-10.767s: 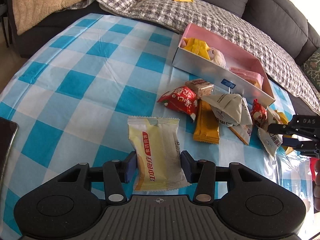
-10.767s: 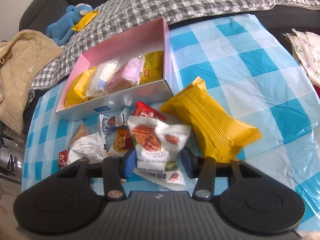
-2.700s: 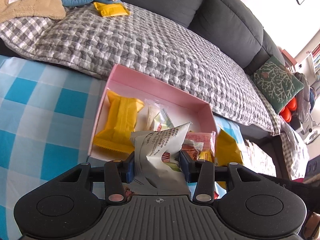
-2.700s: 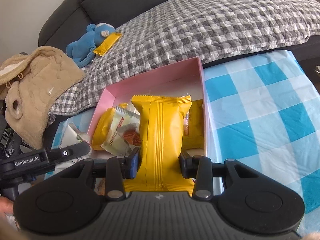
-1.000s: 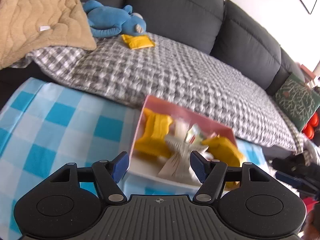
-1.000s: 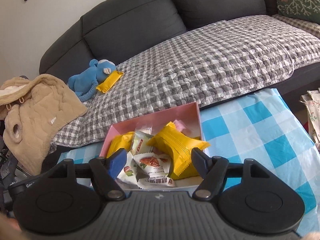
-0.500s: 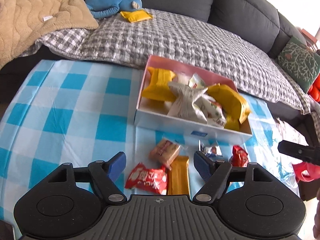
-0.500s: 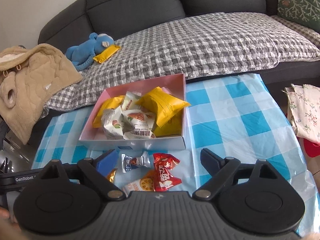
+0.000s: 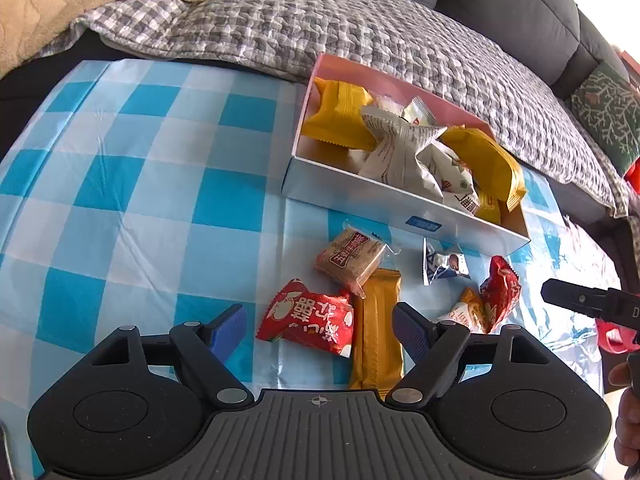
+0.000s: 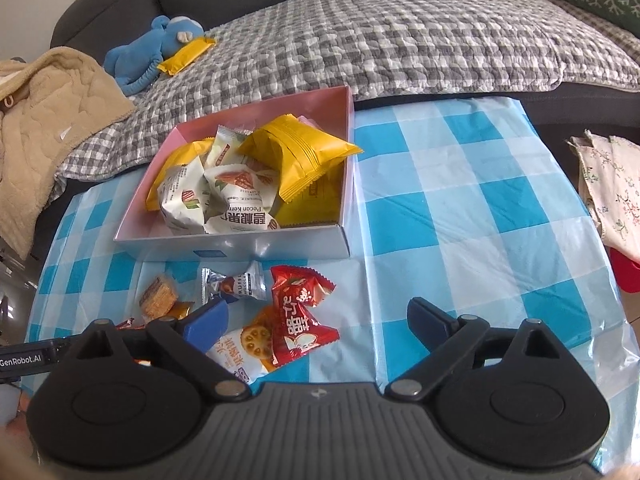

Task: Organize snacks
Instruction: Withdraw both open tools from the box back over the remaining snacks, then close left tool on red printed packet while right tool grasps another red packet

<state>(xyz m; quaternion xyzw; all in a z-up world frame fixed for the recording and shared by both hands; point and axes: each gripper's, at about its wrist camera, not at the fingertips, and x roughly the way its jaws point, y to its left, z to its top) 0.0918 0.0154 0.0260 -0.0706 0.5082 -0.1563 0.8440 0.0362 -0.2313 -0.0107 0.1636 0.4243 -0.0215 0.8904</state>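
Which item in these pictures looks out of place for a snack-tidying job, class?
A yellow snack packet lies on the sofa's checked blanket, beside the blue plush toy, far from the pink box and the loose snacks on the table.

Left gripper [image 9: 318,330]: jaws just opening, empty, above red snack packet [image 9: 308,322] and orange bar [image 9: 376,340]; pink box [image 9: 400,204] beyond.

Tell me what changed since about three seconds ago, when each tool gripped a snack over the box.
Both snacks were let go: the white pack and yellow pack now lie in the box. The left tool and right tool have just been opening, hold nothing, and have dropped to the loose snacks: red pack, orange bar. Those stayed on the table.
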